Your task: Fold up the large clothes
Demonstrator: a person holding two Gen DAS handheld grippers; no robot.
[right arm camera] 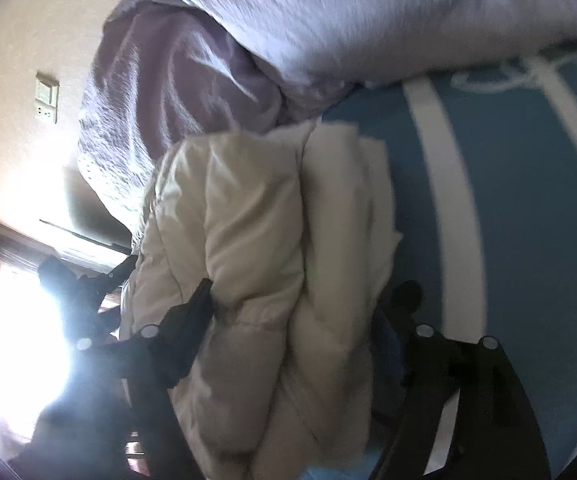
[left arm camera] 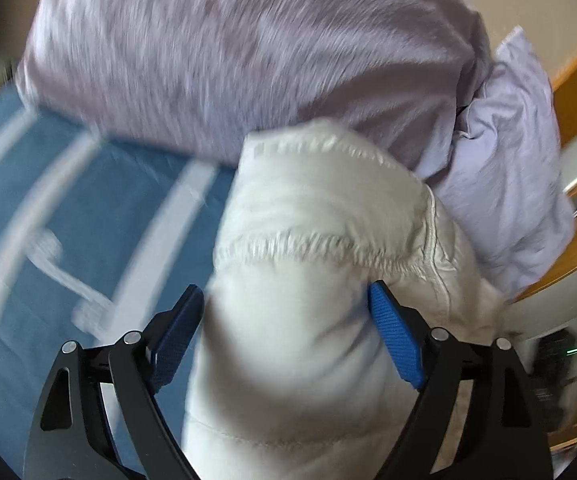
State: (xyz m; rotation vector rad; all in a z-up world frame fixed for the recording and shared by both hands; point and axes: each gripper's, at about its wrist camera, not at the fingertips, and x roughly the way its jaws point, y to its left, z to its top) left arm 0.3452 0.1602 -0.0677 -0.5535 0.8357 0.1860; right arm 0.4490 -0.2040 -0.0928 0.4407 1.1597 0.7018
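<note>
The white padded jacket, bunched thick, sits lifted above the blue striped bedcover, near its head edge, where a lilac duvet is heaped. You hold it from two sides so the bulk stays gathered: your left gripper straddles a fat fold, jaws spread wide, pads against the cloth; your right gripper likewise spans a thick roll, wide apart and pressing in.

I am finding no readable text, label, brand or number anywhere; both views are too blurred.
</note>
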